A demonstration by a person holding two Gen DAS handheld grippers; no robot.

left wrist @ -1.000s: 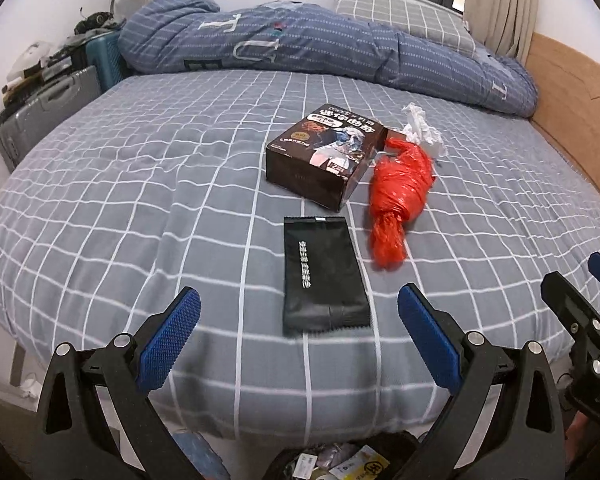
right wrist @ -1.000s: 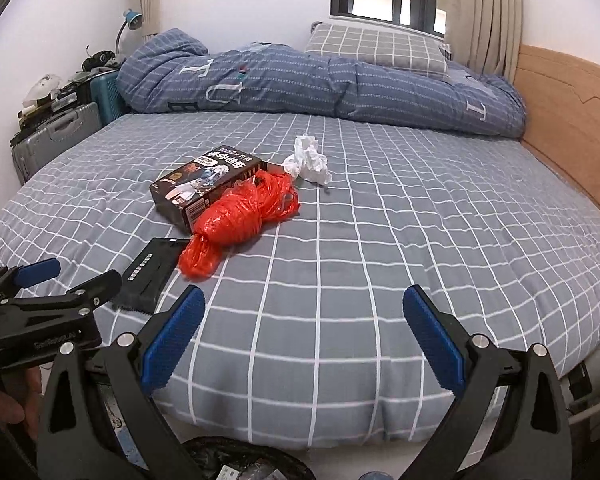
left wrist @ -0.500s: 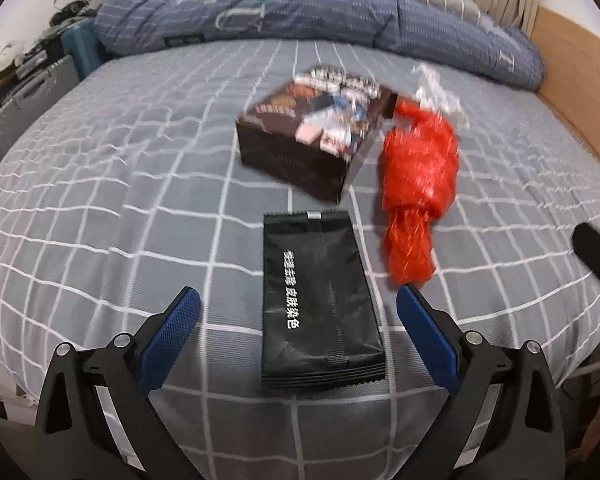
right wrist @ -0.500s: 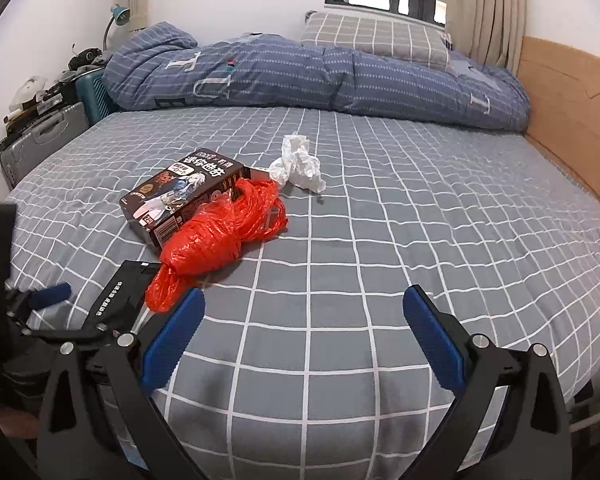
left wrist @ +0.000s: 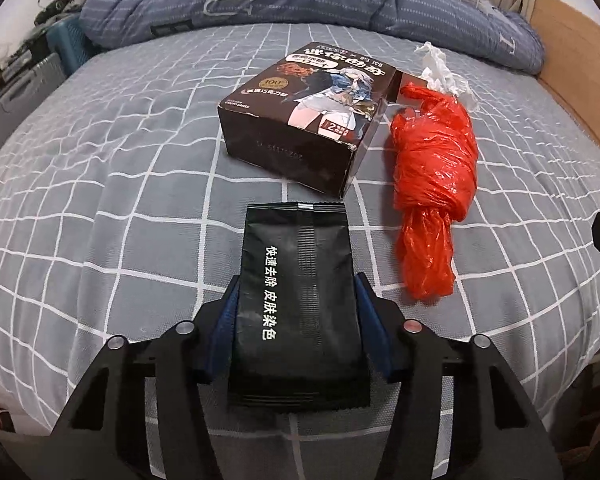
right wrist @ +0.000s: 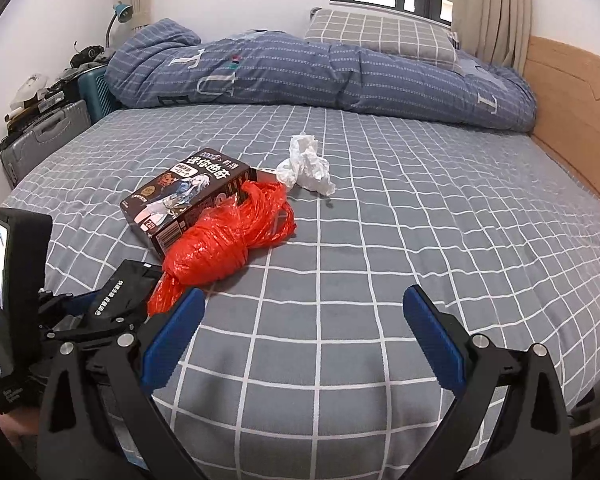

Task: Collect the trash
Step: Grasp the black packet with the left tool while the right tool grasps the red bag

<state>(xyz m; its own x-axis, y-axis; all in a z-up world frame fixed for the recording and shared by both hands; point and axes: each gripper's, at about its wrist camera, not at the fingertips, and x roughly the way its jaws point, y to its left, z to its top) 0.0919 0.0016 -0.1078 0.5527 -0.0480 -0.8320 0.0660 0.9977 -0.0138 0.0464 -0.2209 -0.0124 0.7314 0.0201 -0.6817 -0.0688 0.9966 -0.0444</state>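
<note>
A black foil packet (left wrist: pixel 296 304) with white lettering lies on the grey checked bed (left wrist: pixel 100 200), between the pads of my left gripper (left wrist: pixel 298 280). Its jaws are closing, and both blue pads touch the packet's long edges. The right wrist view shows the same packet (right wrist: pixel 126 284) and left gripper (right wrist: pixel 96 312) at the lower left. Beyond the packet sit a dark printed box (left wrist: pixel 312 108), a crumpled red plastic bag (left wrist: pixel 432 168) and a white tissue wad (left wrist: pixel 444 72). My right gripper (right wrist: pixel 300 296) hangs open over bare bedsheet, right of the red bag (right wrist: pixel 228 248).
A blue duvet (right wrist: pixel 320 72) and a checked pillow (right wrist: pixel 376 36) lie along the far side of the bed. A wooden headboard (right wrist: pixel 572 100) borders the right. Suitcases (right wrist: pixel 40 136) with clutter stand at the left. A lamp (right wrist: pixel 122 14) is by the wall.
My left gripper moved forward and down over the black packet, and its jaws went from wide open to closing on the packet's sides. The right gripper drifted slightly forward and stayed open.
</note>
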